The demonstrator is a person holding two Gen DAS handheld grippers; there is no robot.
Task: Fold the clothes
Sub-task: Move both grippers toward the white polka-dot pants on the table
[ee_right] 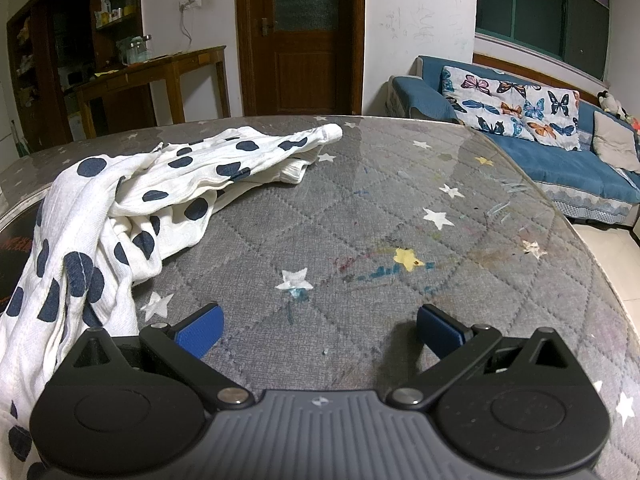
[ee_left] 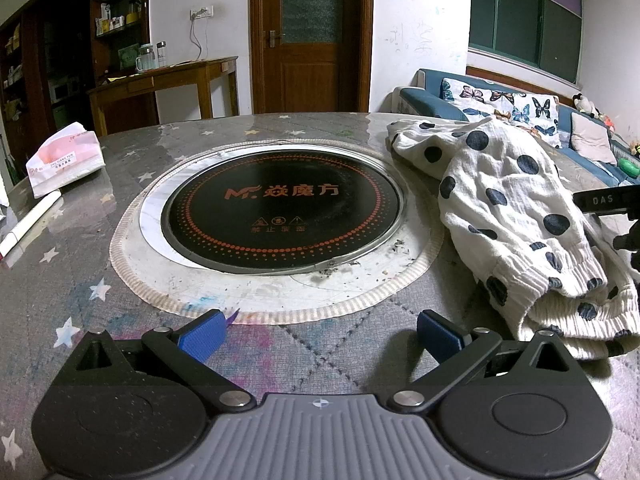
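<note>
Both the left gripper (ee_left: 318, 330) and right gripper (ee_right: 319, 328) are spread and empty. The spotted garment (ee_left: 516, 216) lies bunched between them, probably layered; a pinch may snag several layers.

On the table (ee_left: 120, 280) the cooktop (ee_left: 280, 212) sits at the middle. The garment (ee_left: 516, 216) lies bunched just to its right, possibly overlapping its edge. A tissue pack (ee_left: 64, 160) lies far left, a sofa (ee_right: 560, 160) behind the table to the right.
</note>
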